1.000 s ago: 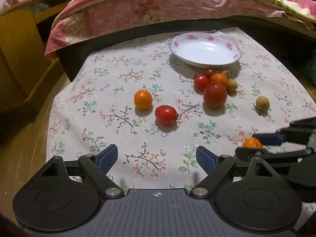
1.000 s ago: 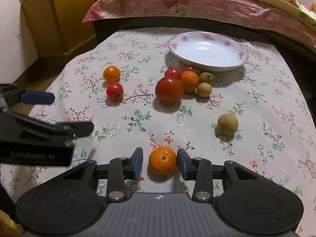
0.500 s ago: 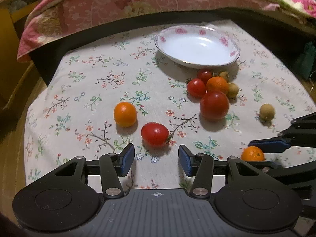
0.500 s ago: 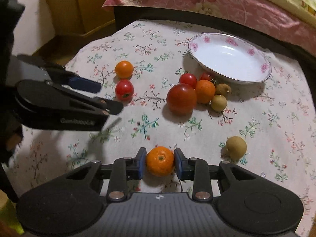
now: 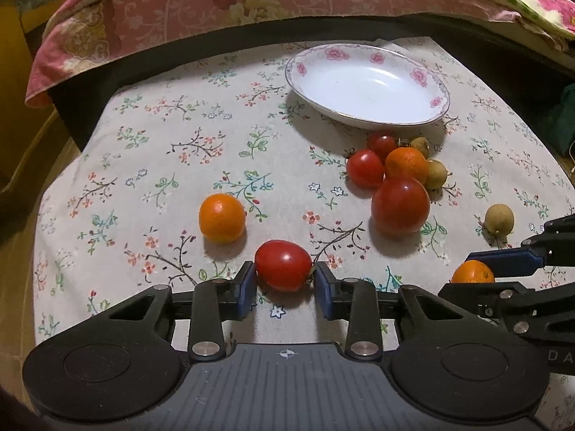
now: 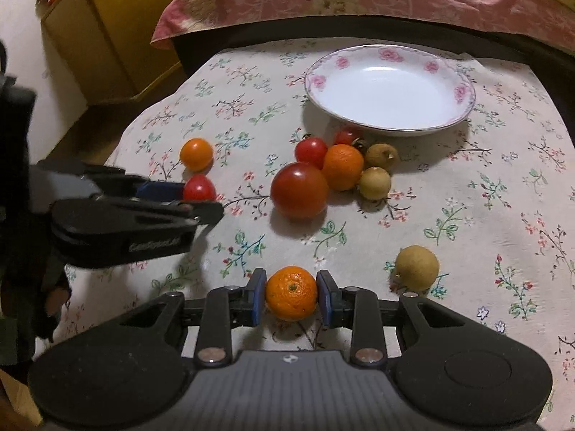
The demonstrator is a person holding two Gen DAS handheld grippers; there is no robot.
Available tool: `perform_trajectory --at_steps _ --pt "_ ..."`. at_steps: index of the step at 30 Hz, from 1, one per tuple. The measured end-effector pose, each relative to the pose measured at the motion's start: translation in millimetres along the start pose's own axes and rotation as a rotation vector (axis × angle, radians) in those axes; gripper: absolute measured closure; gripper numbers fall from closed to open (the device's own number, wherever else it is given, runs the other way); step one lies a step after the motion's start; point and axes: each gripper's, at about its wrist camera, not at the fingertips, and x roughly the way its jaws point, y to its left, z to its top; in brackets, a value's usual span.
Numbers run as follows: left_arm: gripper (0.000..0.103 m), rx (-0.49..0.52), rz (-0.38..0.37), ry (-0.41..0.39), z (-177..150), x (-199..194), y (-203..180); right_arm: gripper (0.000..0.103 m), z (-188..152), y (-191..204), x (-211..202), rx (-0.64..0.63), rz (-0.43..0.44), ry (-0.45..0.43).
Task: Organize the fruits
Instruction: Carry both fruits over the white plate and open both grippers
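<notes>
On the flowered tablecloth [image 5: 172, 165] I see the empty white plate [image 5: 366, 86] at the far end. My left gripper [image 5: 284, 285] is closing on a red tomato [image 5: 284, 265]; my right gripper [image 6: 291, 298] grips a small orange [image 6: 291, 298] near the cloth's front edge.

On the floral tablecloth [image 5: 172, 165], the left gripper [image 5: 284, 285] is closing its blue pads [image 5: 246, 287] on a small red tomato [image 5: 284, 265], an orange [image 5: 222, 218] just beyond, clustered fruit below the empty white plate [image 5: 366, 86], and the right gripper [image 5: 503, 273] beside another orange [image 5: 471, 273].
</notes>
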Motion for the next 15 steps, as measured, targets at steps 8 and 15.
perform_trajectory --at_steps 8,15 --pt "0.061 0.004 -0.019 -0.017 2 -8 -2 0.072 6 -4 -6 0.013 -0.018 -0.027" --pt "0.061 -0.009 -0.053 -0.046 12 -16 -4 0.072 18 -14 -16 0.045 -0.035 -0.081"
